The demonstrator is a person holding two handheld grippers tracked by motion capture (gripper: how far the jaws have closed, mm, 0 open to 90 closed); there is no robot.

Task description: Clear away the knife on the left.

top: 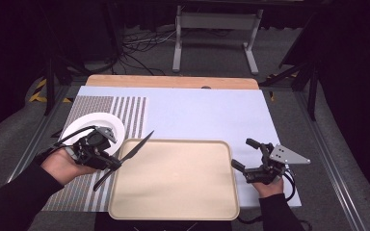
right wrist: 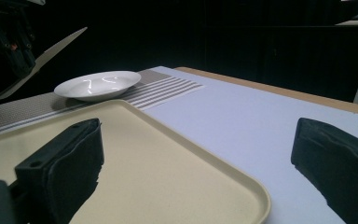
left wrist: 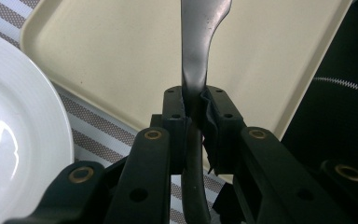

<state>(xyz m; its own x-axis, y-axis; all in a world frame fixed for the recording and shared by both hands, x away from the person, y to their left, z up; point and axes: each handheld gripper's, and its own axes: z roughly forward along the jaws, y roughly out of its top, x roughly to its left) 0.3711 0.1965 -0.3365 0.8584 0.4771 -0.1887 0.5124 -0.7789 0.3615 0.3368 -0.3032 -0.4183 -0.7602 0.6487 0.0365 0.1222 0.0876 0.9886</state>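
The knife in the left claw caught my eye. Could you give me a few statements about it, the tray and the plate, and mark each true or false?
1. The left claw is shut on the dark metal table knife. True.
2. The round white ceramic plate sits on the beige rectangular plastic tray. False: it rests on the striped grey placemat, beside the tray.
3. The right claw holds a fork. False: its jaws stand open with nothing between them.
4. The knife's blade points out over the tray. True.
5. The tray carries food. False: its surface is bare.
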